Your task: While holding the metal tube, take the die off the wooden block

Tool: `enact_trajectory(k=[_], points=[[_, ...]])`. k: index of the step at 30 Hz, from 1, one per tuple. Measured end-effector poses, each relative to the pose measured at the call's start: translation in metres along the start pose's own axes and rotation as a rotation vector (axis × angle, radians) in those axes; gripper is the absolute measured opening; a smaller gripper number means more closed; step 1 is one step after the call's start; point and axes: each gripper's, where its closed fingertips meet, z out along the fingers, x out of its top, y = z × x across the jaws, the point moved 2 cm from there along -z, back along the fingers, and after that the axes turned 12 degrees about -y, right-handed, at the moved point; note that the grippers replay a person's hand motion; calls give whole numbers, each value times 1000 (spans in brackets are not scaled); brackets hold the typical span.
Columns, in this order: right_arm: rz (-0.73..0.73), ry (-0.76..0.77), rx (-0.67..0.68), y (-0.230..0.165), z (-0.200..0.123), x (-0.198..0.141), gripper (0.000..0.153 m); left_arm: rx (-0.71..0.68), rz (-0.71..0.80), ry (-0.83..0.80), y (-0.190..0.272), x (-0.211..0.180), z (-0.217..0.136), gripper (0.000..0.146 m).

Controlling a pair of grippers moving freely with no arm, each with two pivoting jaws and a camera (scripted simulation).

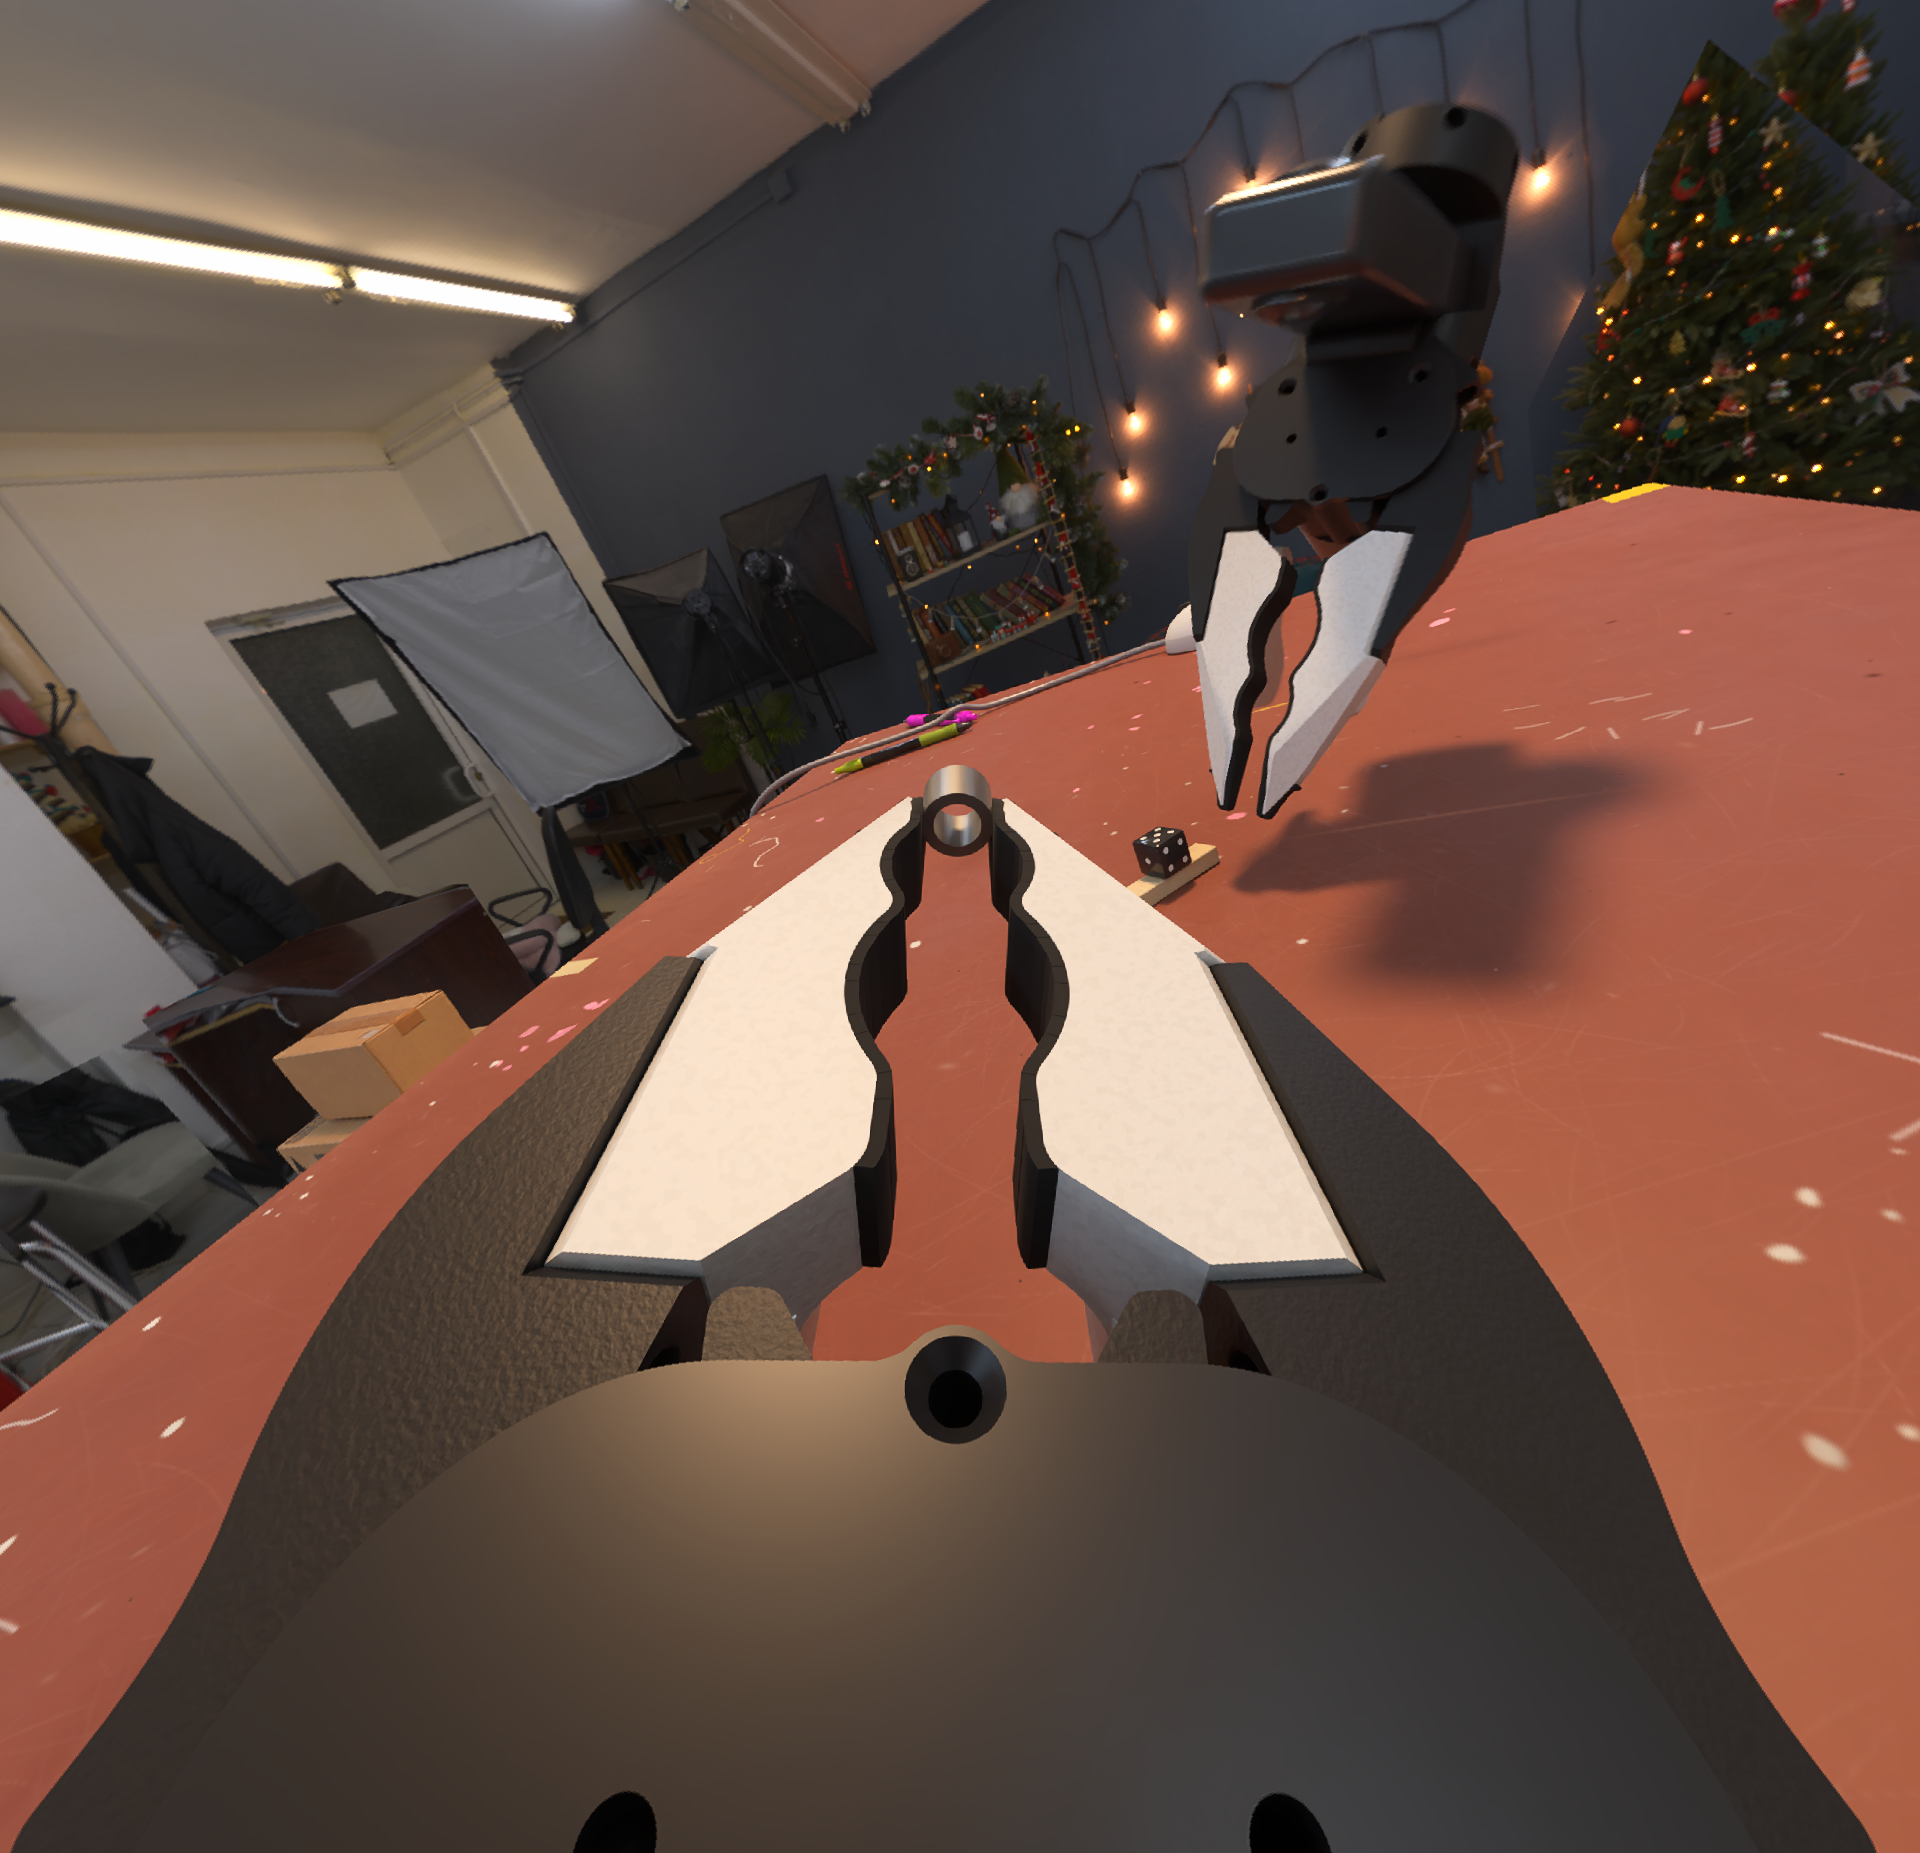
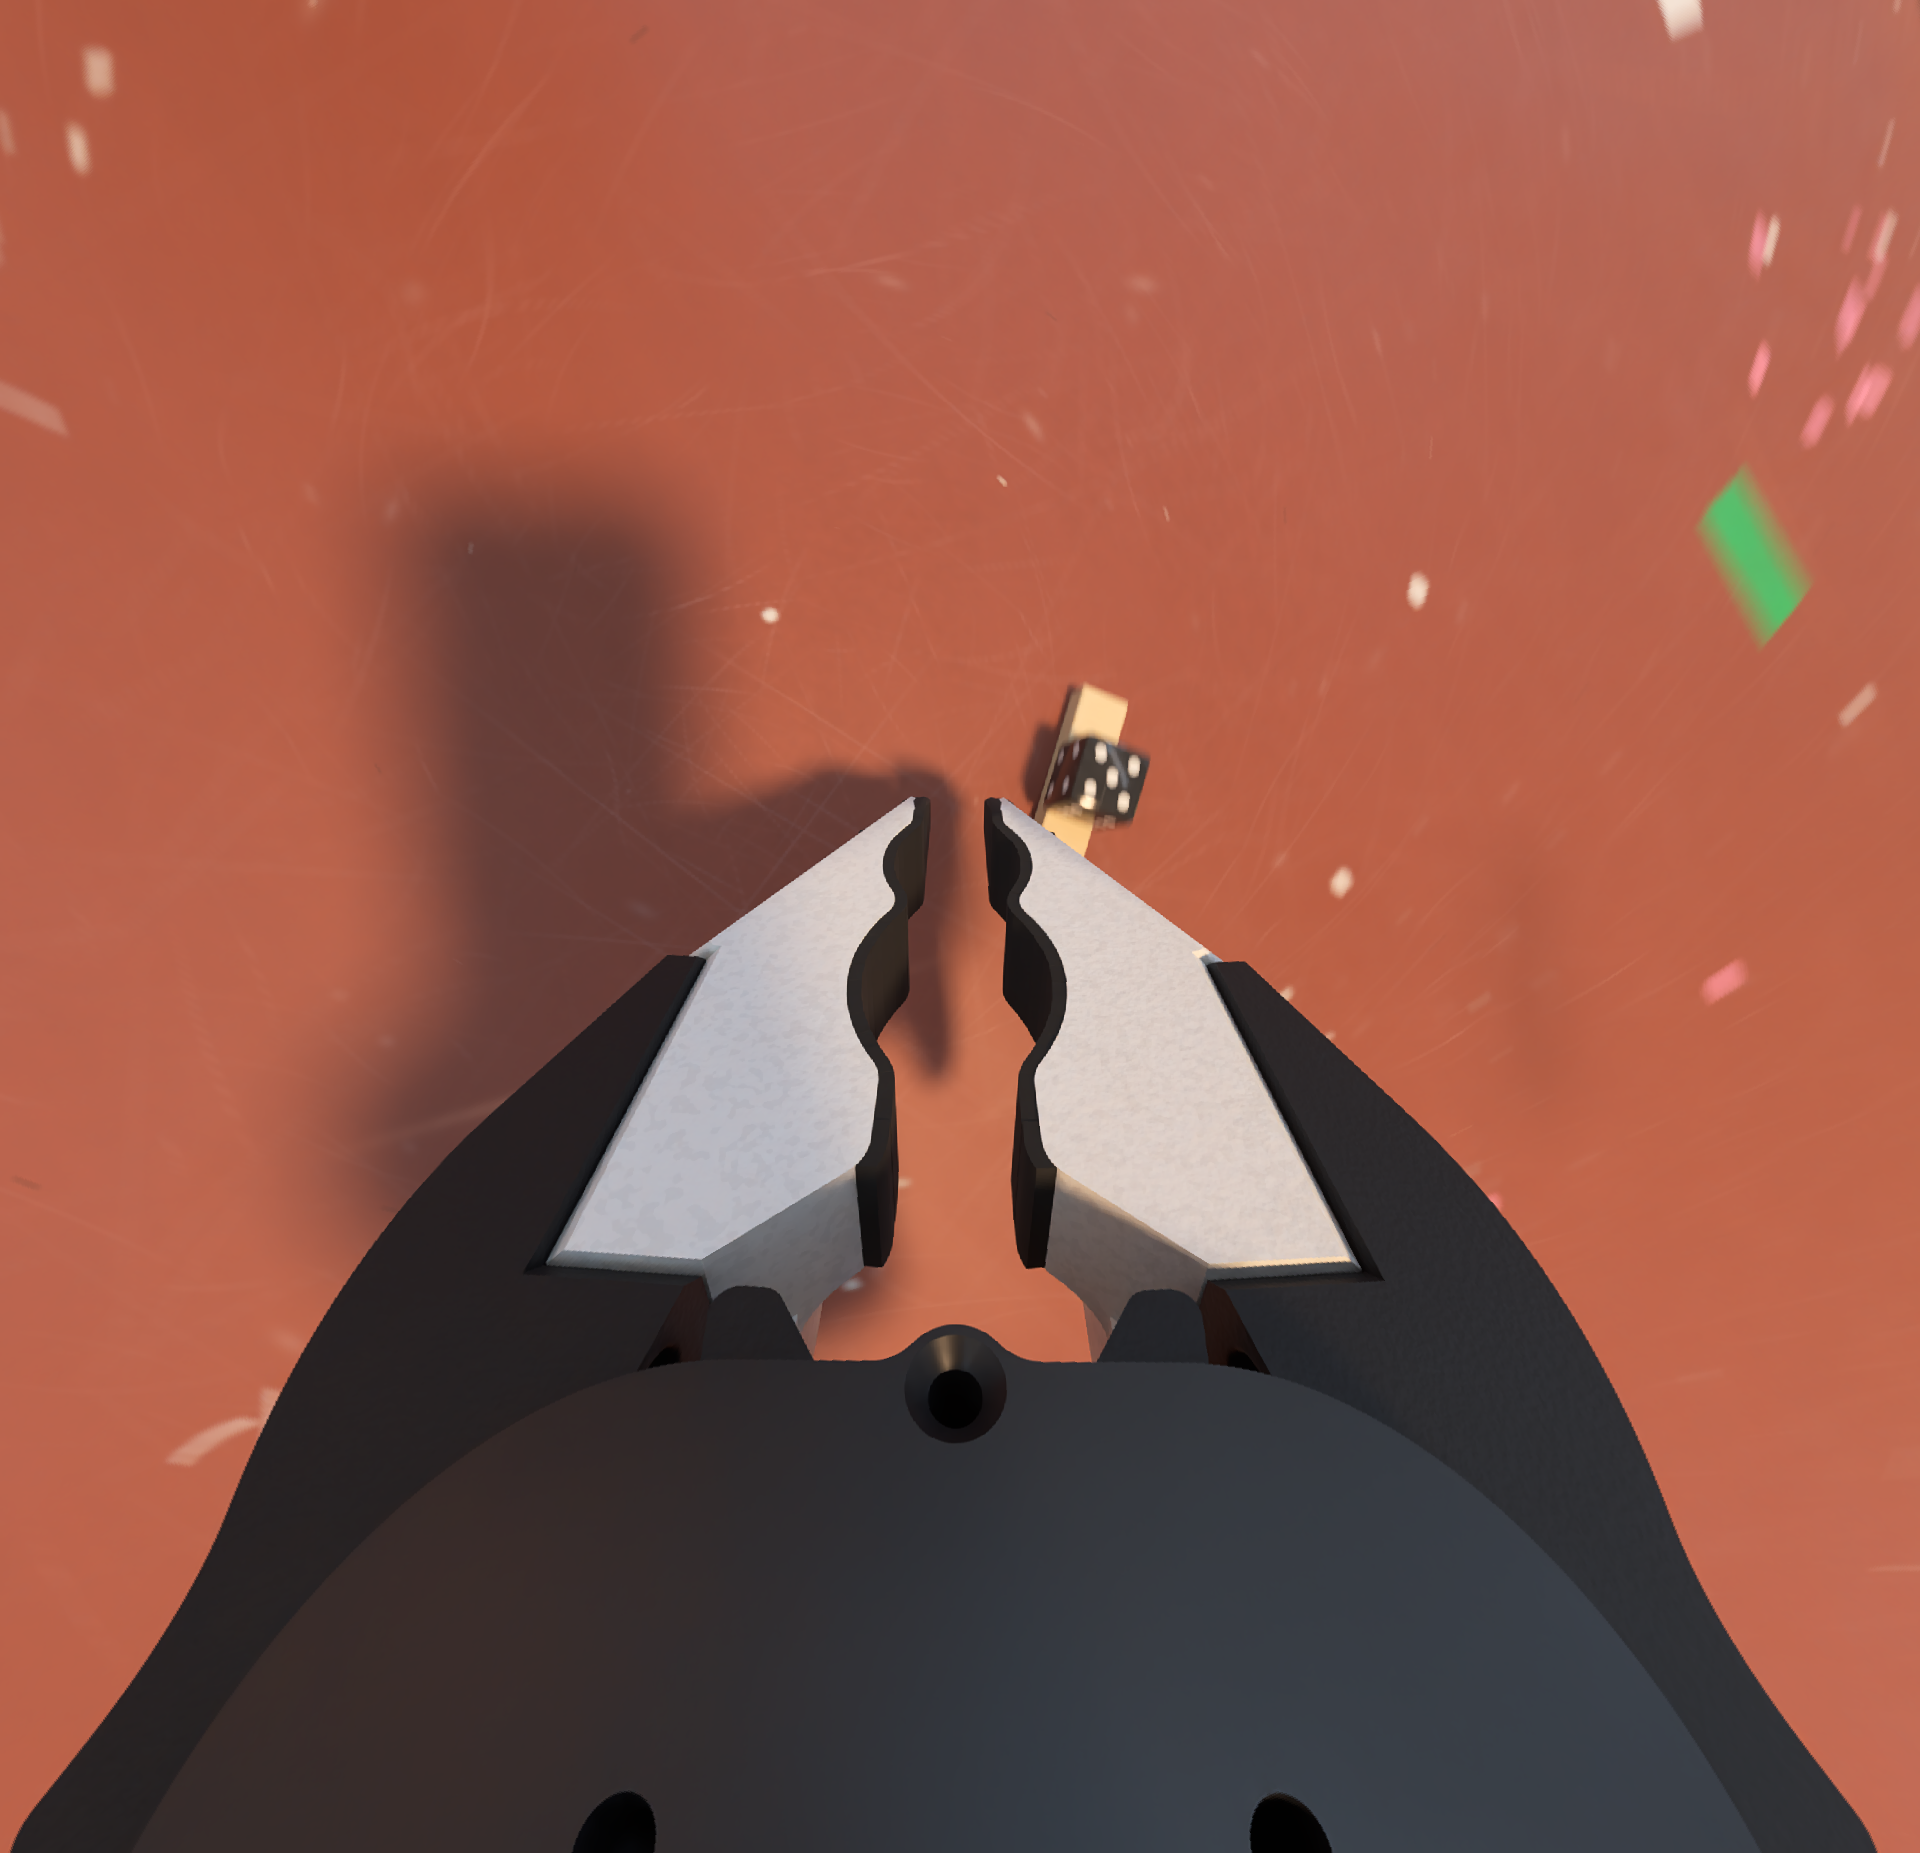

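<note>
The left gripper (image 1: 957,827) is closest to us. Its 2 fingers are squeezed onto the metal tube (image 1: 957,814), right at their tips. The tube's open end faces back at us, and it is lifted above the red table (image 1: 1558,1076). I think it is held up like this so it stays safe while the other claw works.

A bit farther, just to the right of the tube, sits the die (image 1: 1162,851). It is black with white dots. It rests on top of the wooden block (image 1: 1184,873), a thin flat piece lying on the table. The die has not been taken off yet.

Above and behind it hangs the right gripper (image 1: 1262,806), pointing down. Its fingers have only a small gap and nothing is between them. In its own view the die (image 2: 1101,780) is just past its right fingertip, so I think it needs to line up first.

Counted: 2 grippers, 1 tube, 1 die, 1 block. Far back lie 2 pens (image 1: 914,738) near the table edge.
</note>
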Motion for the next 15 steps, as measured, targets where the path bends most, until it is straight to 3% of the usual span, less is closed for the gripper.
enact_trajectory(k=[4, 7, 10, 15], points=[[377, 77, 111, 3, 6, -17, 3, -5, 2, -1, 1, 0, 0, 11], [474, 99, 131, -1, 14, -13, 4, -7, 3, -3, 1, 0, 1, 11], [593, 107, 186, -5, 19, -8, 19, -1, 6, -3, 1, 0, 0, 11], [712, 133, 103, -1, 18, -6, 19, 0, 1, -2, 0, 0, 0, 11]])
